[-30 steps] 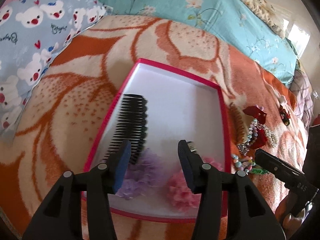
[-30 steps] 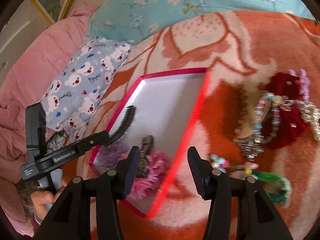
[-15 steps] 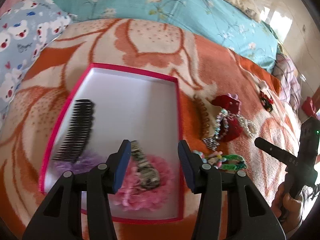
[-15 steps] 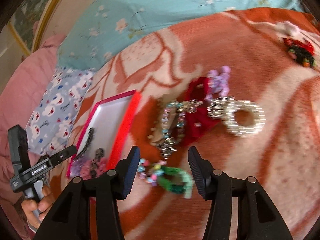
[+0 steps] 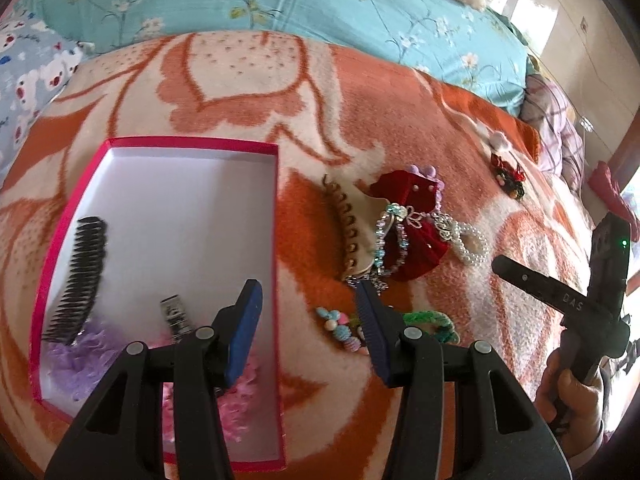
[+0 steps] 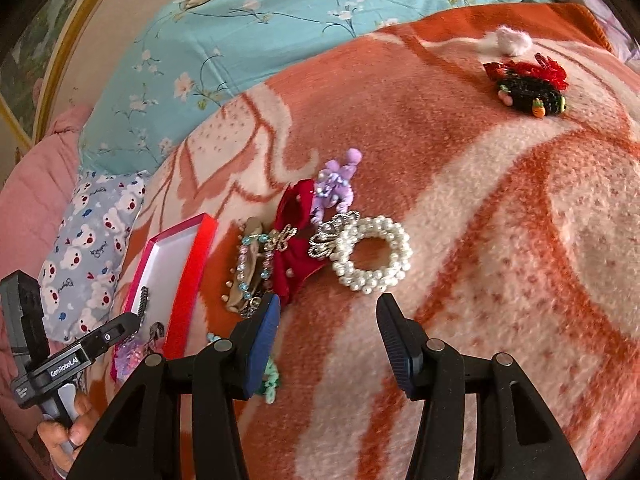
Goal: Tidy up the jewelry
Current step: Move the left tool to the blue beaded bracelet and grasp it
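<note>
A pink-rimmed white box [image 5: 276,216] lies on the orange blanket, holding a black comb [image 5: 78,280], a purple scrunchie [image 5: 76,360], a pink scrunchie [image 5: 240,404] and a patterned clip [image 5: 176,316]. Right of it lies a heap: a brown claw clip [image 5: 346,228], a red velvet bow [image 5: 416,216], a pearl bracelet [image 6: 372,256], a purple charm [image 6: 336,184], bead strings [image 5: 340,326] and a green band [image 5: 430,320]. My left gripper [image 5: 308,316] hangs open over the box's right rim. My right gripper [image 6: 326,330] is open just short of the pearl bracelet. Both hold nothing.
A red-and-black hair tie [image 6: 528,86] and a white pompom [image 6: 512,42] lie far off on the blanket. A turquoise floral pillow [image 5: 280,4] and a bear-print pillow [image 6: 88,248] border the bed. Each view shows the other hand-held gripper at its edge.
My left gripper has swung right, from over the box's contents to its right rim. My right gripper has swung right too, from the box to the heap by the pearl bracelet.
</note>
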{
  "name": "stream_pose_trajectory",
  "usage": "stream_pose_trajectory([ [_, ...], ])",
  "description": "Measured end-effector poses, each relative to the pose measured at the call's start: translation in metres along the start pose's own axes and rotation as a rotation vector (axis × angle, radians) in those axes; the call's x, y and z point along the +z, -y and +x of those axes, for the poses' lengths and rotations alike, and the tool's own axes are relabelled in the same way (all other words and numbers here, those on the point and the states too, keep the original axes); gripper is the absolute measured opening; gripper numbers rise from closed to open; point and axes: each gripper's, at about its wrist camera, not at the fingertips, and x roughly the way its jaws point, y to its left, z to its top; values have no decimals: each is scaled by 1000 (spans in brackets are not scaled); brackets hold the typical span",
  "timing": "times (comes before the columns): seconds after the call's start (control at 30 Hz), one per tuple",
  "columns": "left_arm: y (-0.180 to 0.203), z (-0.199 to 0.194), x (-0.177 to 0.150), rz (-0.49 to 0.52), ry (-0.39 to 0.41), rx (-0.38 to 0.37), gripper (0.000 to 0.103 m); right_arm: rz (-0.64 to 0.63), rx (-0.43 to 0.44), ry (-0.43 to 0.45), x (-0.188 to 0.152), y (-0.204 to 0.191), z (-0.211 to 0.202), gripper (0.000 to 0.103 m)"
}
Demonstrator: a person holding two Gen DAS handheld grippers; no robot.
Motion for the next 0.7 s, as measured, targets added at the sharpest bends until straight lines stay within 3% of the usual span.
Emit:
stream_pose_trajectory([
  [0.57,51,79,31,95,-73,-58,47,-67,-152,-34,24,16,37,48],
  [0.7,59,100,35,114,-109,-66,30,-84,-180,-30,26,15,43,38],
])
